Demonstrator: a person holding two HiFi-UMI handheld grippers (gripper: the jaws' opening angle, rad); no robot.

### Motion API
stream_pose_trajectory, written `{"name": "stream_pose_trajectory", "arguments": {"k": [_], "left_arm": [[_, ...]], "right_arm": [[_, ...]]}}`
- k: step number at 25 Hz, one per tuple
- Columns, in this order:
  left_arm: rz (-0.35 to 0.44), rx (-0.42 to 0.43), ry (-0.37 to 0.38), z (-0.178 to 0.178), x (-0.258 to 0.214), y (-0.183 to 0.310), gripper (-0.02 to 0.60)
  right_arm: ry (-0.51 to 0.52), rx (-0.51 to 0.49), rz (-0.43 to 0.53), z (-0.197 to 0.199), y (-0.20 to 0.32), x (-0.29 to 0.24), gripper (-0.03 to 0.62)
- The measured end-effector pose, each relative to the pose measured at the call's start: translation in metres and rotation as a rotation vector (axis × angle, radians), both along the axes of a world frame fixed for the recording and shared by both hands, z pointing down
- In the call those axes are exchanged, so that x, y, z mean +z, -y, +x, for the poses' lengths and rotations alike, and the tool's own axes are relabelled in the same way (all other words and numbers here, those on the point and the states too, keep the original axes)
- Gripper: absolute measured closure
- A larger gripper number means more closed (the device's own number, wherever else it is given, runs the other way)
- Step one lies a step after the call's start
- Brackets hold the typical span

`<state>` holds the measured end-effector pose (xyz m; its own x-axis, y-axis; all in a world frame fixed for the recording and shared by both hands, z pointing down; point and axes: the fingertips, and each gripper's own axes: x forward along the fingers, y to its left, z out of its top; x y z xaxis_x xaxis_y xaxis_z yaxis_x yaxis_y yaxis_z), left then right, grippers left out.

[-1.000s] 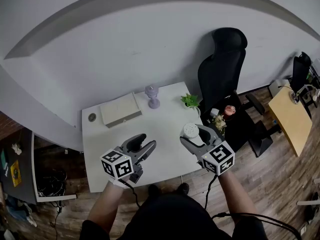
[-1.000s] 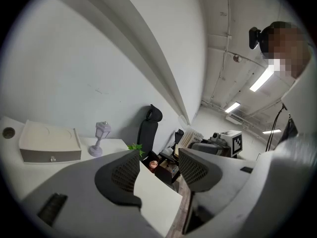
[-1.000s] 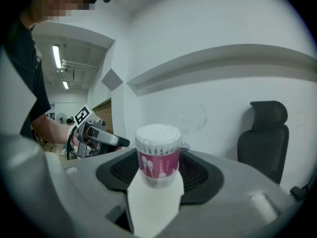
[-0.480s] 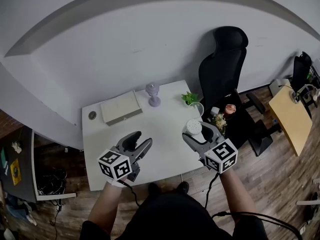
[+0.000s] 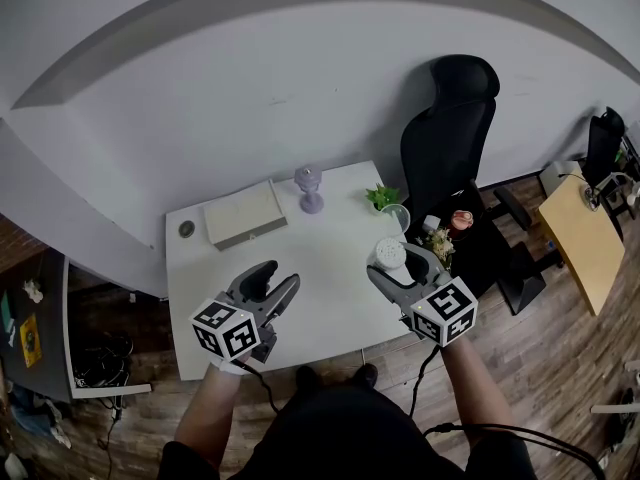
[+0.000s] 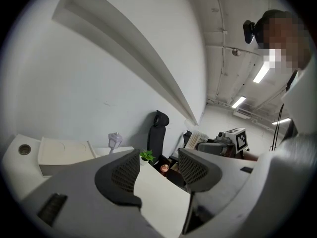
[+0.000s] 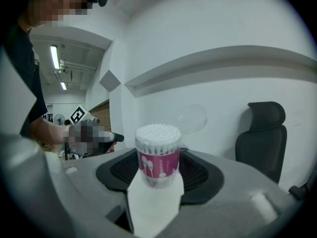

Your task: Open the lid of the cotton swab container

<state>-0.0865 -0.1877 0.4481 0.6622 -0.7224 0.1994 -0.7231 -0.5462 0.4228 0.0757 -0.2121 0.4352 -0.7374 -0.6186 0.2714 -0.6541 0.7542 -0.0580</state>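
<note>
The cotton swab container [image 5: 390, 253] is a small clear tub with a pink label [image 7: 158, 157], packed with white swabs. It stands upright on the white table [image 5: 330, 238] near the right edge. My right gripper [image 5: 400, 264] reaches around it, and the tub sits between the open fingertips [image 7: 158, 178] with a gap showing on its right side in the head view. My left gripper [image 5: 275, 279] hovers over the near-left part of the table, open and empty [image 6: 157, 175].
A beige flat box [image 5: 243, 215] and a purple lamp [image 5: 310, 190] stand at the back of the table. A potted plant [image 5: 383, 198] and a white cup [image 5: 396, 215] sit at the back right corner. A black office chair [image 5: 445, 138] stands beyond the right edge.
My left gripper has drifted slightly left and toward me. The right gripper has shifted a little to the right, with the container still between its fingers.
</note>
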Motion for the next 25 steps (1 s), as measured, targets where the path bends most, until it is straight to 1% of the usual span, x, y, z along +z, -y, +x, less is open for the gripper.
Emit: {"name": "stream_pose_trajectory", "arguments": {"k": [25], "left_arm": [[0.013,0.0,0.015,-0.0018,-0.0009,0.0041,0.337]], "right_arm": [[-0.005,-0.013,0.01,-0.0039,0.002,0.0003,0.342]]}}
